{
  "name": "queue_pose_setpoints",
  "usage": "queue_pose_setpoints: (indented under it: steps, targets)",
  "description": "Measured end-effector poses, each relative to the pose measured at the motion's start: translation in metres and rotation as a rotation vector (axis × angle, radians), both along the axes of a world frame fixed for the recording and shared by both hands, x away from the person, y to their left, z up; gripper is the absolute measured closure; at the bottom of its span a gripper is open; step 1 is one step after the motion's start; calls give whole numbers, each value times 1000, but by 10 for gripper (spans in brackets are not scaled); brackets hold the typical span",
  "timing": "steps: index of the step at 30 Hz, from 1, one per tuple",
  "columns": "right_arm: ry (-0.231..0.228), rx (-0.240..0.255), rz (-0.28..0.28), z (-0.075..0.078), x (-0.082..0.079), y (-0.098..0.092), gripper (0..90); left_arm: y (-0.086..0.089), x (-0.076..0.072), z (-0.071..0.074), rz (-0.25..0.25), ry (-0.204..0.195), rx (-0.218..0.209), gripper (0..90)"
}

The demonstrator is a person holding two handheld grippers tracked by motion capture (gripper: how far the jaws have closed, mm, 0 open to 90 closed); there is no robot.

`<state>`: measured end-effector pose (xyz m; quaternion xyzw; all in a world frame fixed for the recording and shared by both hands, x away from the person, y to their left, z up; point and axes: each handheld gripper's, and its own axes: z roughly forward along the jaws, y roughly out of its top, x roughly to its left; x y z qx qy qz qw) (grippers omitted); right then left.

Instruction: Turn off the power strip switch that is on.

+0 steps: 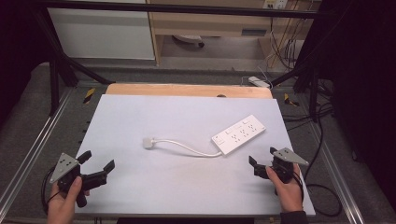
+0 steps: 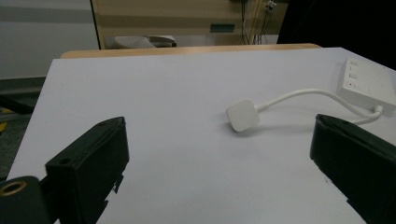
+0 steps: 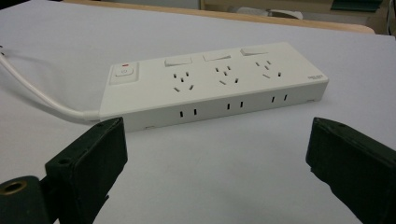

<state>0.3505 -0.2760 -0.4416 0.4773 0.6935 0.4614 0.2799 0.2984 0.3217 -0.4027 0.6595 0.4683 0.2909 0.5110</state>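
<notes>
Both hands sit low at the table's [image 1: 140,116] near edge; we hold the left gripper [image 1: 97,164] and right gripper [image 1: 262,156] released, jaws spread. Between them, farther back, lies the power strip [image 1: 238,134], its plug [image 1: 148,142] toward our left.

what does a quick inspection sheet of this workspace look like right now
surface: pale sheet over a wooden table, flat
job's things: white power strip lying flat, sockets up; its plug rests apart on the sheet
clutter: nothing seen
grippers: left tool open, empty, facing the plug; right tool open, empty, facing the strip
cables: white cord curves from strip to plug; black cable trails from the right tool
surroundings: black frame bars, wooden cabinet, cables on the floor
</notes>
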Motion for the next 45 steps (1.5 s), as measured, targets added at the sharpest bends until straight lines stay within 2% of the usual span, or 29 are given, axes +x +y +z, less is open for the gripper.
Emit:
queue_pose_setpoints:
  steps: [7, 20, 30, 45]
  targets:
    - [-14, 21, -15, 3, -2, -3, 58, 2, 0, 1, 15, -3, -12, 49]
    - [-57, 32, -20, 11, -4, -6, 54, 0, 0, 0, -1, 0, -17, 47]
    - [-61, 54, -25, 18, -6, -9, 57, -1, 0, 0, -10, 4, -14, 47]
    - [-69, 61, -15, 23, -6, -6, 28, -2, 1, -1, -14, 11, -7, 48]
